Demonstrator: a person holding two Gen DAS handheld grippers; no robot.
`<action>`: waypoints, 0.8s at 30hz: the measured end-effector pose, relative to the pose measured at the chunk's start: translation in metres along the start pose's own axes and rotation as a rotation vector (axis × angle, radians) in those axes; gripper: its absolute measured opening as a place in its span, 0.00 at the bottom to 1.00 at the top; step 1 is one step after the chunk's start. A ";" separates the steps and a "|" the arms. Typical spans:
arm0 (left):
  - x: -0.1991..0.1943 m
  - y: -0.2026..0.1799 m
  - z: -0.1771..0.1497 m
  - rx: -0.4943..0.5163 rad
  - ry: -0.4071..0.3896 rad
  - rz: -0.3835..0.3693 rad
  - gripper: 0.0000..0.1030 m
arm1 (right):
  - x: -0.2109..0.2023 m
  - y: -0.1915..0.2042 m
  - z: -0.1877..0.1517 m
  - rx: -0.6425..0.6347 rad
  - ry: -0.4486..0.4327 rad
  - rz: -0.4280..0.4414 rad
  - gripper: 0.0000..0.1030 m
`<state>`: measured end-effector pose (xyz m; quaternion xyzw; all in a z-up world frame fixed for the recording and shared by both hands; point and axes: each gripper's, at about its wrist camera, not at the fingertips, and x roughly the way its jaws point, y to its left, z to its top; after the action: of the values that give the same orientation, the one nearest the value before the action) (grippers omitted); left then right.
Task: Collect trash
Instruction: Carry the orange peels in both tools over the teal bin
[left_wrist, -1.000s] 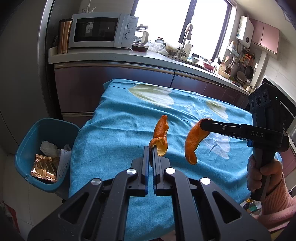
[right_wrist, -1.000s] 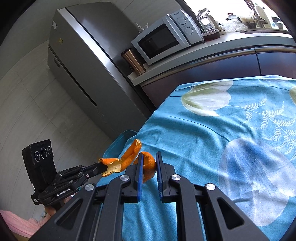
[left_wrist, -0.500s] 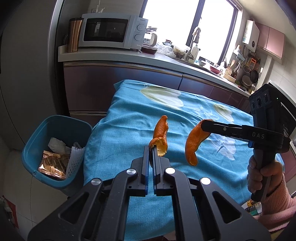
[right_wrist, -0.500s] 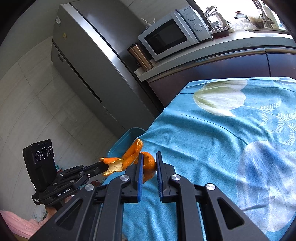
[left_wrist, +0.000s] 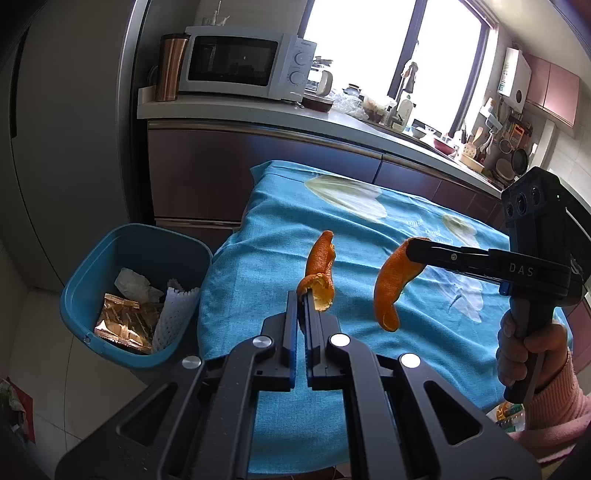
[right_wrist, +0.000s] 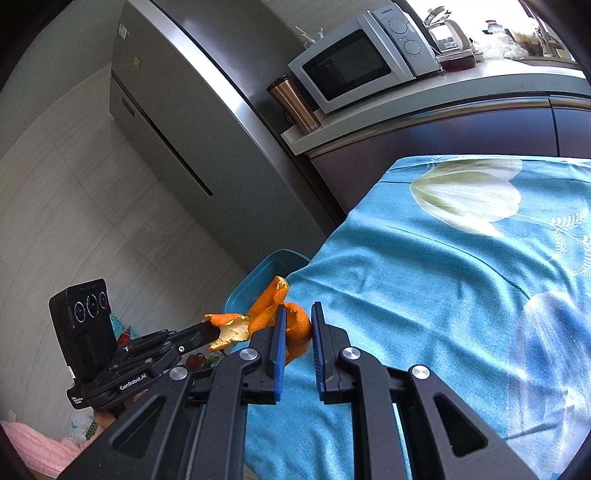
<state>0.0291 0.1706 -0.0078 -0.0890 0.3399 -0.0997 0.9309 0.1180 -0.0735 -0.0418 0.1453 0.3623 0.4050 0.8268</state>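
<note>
Notably, your left gripper (left_wrist: 303, 295) was clamped nearly shut on one peel (left_wrist: 321, 275), which stood upright from its tips. Your right gripper (right_wrist: 297, 319) pinched a second peel (left_wrist: 391, 286) in narrowly parted jaws, its long axis hanging down. Both peels were held above the tablecloth (left_wrist: 369, 236), clear of it. The bin (left_wrist: 92, 273) lay to the left of both, beside the table edge; your left gripper was the nearer.

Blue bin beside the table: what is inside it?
The blue bin holds a crumpled white tissue, a white foam net and a shiny gold wrapper. These cover the bottom, so anything beneath them cannot be seen.
</note>
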 end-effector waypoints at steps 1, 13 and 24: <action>0.000 0.001 0.000 -0.002 -0.001 0.001 0.04 | 0.002 0.001 0.001 -0.002 0.003 0.002 0.12; -0.008 0.017 0.001 -0.027 -0.019 0.027 0.04 | 0.019 0.014 0.007 -0.023 0.022 0.015 0.11; -0.015 0.031 0.002 -0.048 -0.031 0.056 0.04 | 0.033 0.024 0.011 -0.040 0.038 0.034 0.11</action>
<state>0.0230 0.2039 -0.0049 -0.1033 0.3303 -0.0639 0.9360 0.1261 -0.0328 -0.0370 0.1272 0.3671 0.4289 0.8155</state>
